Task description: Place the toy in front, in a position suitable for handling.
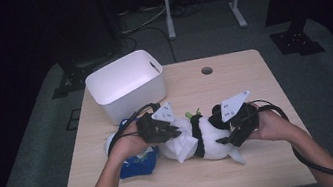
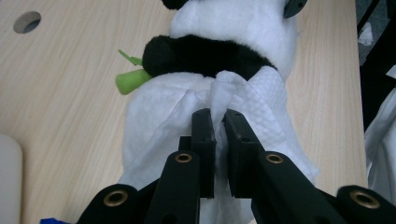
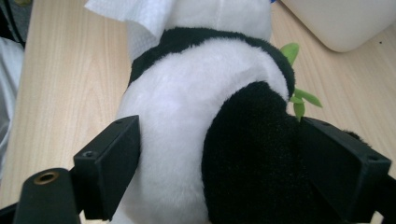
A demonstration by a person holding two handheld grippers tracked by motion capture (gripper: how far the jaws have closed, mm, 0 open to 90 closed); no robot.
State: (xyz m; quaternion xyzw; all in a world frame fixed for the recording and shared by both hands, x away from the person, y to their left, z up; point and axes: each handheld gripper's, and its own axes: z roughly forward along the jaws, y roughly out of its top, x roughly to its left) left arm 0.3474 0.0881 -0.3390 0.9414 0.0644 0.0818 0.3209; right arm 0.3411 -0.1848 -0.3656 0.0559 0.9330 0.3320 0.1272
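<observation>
A black-and-white plush panda toy is seen lying on the light wooden counter, in front of the white rectangular plastic bin and towards the person's side. A white embossed paper tissue is draped over the end of the panda nearest the left gripper. The jaws of the left gripper are pressed together on a gathered fold of that tissue, right against the panda's black band. The right gripper is placed at the panda's opposite end, and its jaws are clamped around the toy's plush body, one pad on white fur and the other on black. A green felt bamboo sprig is seen projecting from the panda on its bin side. A blue packet is lying on the counter beside the panda, under the left hand.
</observation>
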